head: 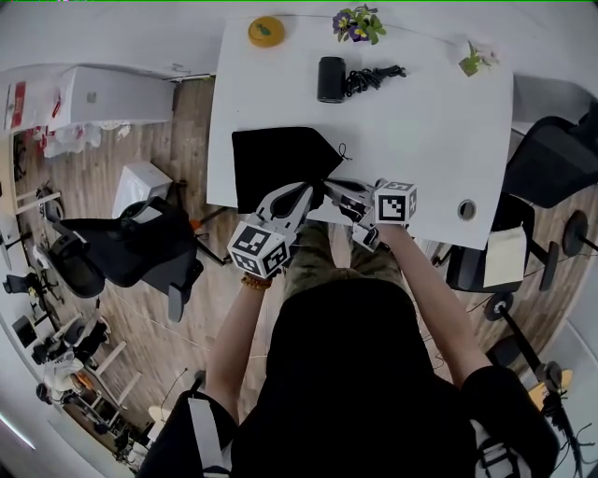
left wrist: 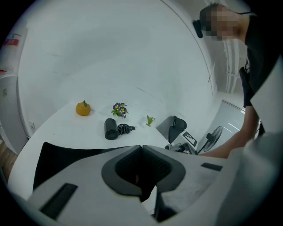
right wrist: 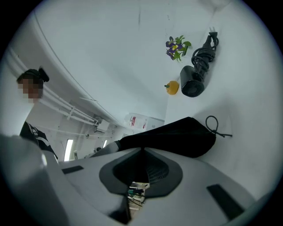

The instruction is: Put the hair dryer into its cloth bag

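Observation:
The black cloth bag [head: 278, 163] lies on the white table [head: 439, 140], near its front edge, with its drawstring loop [right wrist: 212, 123] at the far tip. My left gripper [head: 306, 194] is shut on the bag's near edge, and black cloth hangs between its jaws in the left gripper view [left wrist: 141, 148]. My right gripper [head: 334, 189] comes in from the right. It is shut, with its tips [right wrist: 142, 150] at the bag's raised edge [right wrist: 177, 137]. The black hair dryer [head: 331, 78] and its coiled cord [head: 376, 76] lie apart at the table's far side.
An orange ornament [head: 266, 31], purple flowers [head: 359, 23] and a small green plant [head: 474, 61] stand along the far edge. A cable hole [head: 466, 209] is at the front right. Office chairs [head: 121, 247] [head: 551, 159] flank the table.

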`<state>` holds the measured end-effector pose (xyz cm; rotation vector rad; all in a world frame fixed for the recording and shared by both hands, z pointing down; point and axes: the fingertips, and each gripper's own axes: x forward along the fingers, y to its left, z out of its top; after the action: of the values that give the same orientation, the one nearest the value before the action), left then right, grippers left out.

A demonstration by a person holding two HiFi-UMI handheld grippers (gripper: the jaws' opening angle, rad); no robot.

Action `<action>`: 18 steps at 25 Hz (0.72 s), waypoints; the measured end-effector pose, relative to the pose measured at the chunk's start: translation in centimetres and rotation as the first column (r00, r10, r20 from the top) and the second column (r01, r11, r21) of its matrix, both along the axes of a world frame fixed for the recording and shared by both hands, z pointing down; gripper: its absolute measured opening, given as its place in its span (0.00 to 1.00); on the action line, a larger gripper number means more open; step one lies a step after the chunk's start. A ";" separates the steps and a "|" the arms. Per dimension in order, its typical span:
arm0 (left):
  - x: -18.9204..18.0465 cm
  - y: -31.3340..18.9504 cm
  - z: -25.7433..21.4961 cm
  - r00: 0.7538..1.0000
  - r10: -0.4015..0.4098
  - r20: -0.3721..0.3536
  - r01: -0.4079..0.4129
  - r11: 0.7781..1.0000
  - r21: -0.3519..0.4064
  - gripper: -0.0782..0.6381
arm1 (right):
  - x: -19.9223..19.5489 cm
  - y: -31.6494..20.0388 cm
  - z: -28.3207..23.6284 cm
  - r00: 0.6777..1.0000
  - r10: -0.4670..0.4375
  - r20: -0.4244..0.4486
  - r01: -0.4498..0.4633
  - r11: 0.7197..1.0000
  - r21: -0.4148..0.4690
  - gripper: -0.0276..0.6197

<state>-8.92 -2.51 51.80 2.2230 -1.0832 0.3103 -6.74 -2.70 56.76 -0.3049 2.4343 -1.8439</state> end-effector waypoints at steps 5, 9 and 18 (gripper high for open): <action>-0.7 0.3 0.1 1.000 -0.015 0.010 0.015 1.000 -0.005 0.16 | 2.1 1.9 1.4 0.986 -0.089 -0.139 0.096 0.994 0.051 0.10; -0.7 0.5 -0.2 1.000 -0.015 0.014 0.015 1.000 -0.002 0.16 | 4.3 3.5 2.7 0.918 -0.173 -0.356 0.251 0.950 0.185 0.10; 0.5 1.6 -0.6 0.997 0.056 0.052 -0.057 0.998 0.011 0.16 | 1.0 -1.6 1.0 0.724 0.057 -0.687 0.568 0.517 0.640 0.41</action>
<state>-8.39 -0.95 51.16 2.2710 -1.0538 0.3884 -5.79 -4.34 57.78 -0.5383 3.6678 -0.3363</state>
